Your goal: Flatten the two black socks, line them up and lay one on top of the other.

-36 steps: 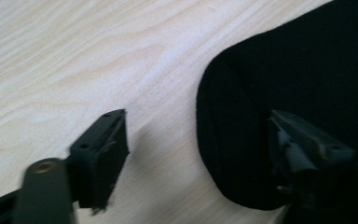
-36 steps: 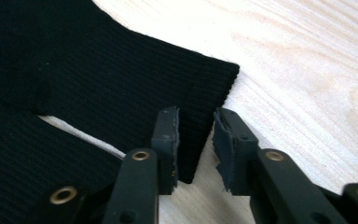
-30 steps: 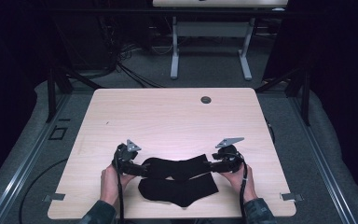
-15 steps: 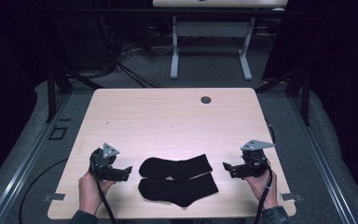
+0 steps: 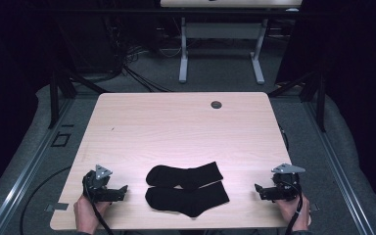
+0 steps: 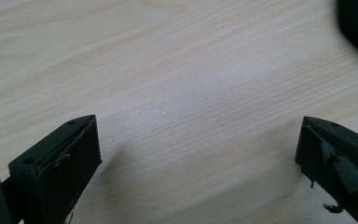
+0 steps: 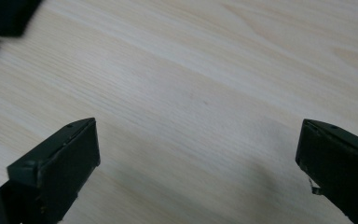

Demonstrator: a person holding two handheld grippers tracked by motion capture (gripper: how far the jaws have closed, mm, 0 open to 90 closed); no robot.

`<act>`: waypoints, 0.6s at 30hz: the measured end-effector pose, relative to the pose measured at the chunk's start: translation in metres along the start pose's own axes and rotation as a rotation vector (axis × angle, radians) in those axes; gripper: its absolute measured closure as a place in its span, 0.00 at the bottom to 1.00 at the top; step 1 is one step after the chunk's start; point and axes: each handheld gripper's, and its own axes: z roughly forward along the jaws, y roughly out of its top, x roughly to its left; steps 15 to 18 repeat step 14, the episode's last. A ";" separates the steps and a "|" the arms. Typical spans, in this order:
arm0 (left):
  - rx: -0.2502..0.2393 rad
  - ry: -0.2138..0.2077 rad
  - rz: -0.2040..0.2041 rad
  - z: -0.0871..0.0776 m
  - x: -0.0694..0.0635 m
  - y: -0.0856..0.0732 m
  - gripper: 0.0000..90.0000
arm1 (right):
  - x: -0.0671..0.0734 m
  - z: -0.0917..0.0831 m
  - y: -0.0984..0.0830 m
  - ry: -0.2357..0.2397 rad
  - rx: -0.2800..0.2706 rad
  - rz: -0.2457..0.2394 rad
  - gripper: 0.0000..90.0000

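Two black socks (image 5: 188, 188) lie side by side between the left gripper (image 5: 120, 191) and right gripper (image 5: 258, 190), apart from both. Both spread wide, holding nothing. Limp, light cloth, probably; pinch a cuff edge.

Pale wooden table (image 5: 176, 122) under dim light, grey floor (image 5: 29, 147) around it, white-legged desk (image 5: 220, 54) beyond it — cables (image 5: 137, 73) beside, darkness behind.

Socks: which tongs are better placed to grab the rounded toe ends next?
Left, probably. The socks lie with their rounded ends toward the left tongs, which are open and point at them. The right tongs, also open, face the cuff ends instead.
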 end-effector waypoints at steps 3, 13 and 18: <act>-0.045 -0.007 -0.028 0.002 0.003 -0.006 0.00 | -0.004 0.004 -0.007 -0.012 0.004 0.006 0.00; -0.055 -0.026 -0.030 0.003 0.005 -0.006 0.00 | -0.007 0.007 -0.015 0.008 -0.045 0.032 0.00; -0.055 -0.026 -0.030 0.003 0.005 -0.006 0.00 | -0.007 0.006 -0.015 0.008 -0.043 0.030 0.00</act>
